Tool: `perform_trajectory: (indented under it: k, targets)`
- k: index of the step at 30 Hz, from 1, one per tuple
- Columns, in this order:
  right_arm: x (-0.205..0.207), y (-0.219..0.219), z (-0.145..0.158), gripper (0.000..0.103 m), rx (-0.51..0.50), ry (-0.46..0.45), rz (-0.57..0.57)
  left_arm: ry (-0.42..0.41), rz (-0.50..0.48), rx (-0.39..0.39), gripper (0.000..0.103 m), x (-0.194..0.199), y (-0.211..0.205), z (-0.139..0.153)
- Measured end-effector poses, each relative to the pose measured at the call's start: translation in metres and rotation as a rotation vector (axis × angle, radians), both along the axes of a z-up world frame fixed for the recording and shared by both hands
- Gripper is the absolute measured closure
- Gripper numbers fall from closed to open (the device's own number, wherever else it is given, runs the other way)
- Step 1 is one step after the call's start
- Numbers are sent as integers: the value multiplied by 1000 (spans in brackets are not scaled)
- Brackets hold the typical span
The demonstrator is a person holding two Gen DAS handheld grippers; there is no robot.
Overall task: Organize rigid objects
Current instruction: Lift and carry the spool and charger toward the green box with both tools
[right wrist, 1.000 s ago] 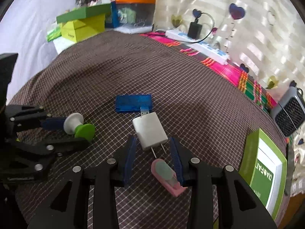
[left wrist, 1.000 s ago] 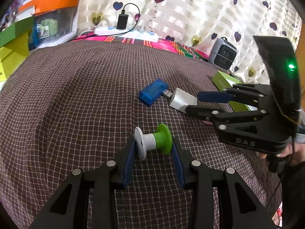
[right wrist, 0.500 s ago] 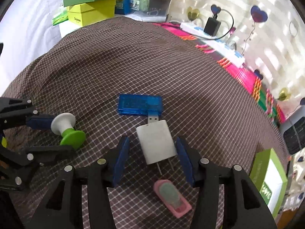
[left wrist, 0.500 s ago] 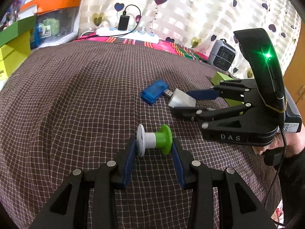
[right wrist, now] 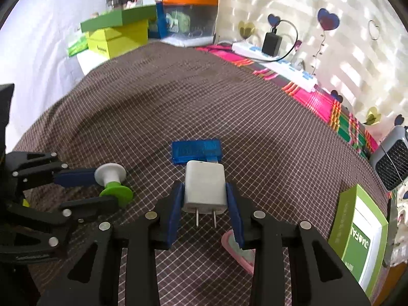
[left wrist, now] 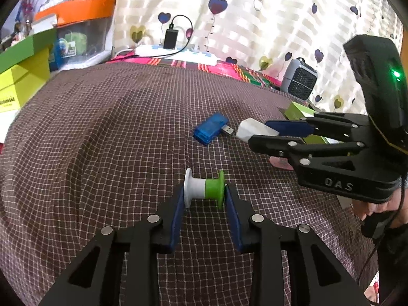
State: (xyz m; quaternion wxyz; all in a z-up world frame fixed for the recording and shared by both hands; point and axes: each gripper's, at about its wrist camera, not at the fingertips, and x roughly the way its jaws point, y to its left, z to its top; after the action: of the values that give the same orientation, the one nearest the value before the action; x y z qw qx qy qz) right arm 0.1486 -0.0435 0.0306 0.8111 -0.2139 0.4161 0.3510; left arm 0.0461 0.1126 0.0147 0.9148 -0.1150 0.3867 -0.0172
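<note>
Two tools are seen over the brown checked cloth [left wrist: 102, 132], which covers a bed-like surface. In the left tool [left wrist: 204, 199] one spool [left wrist: 204, 188], half white and half green with a round flange at each end, is clamped end to end, the jaws closing on it; half a second ago the pads stood just off its flanges. In the right tool [right wrist: 204, 199] one smooth white charger [right wrist: 204, 188], a rounded block with two metal prongs, is gripped by its sides as the jaws close; earlier they stood wider around it. One pink oval piece [right wrist: 239, 255] lies under the right tool. Beyond, one translucent blue USB adapter [right wrist: 195, 151] lies flat, near the cloth's middle.
</note>
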Motion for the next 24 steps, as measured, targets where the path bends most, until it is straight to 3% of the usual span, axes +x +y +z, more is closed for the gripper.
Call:
perform_trajectory:
  k: [24]
  targets:
    - [-82, -85, 26, 67, 188, -19, -168, -53, -108, 50, 73, -35, -63, 36]
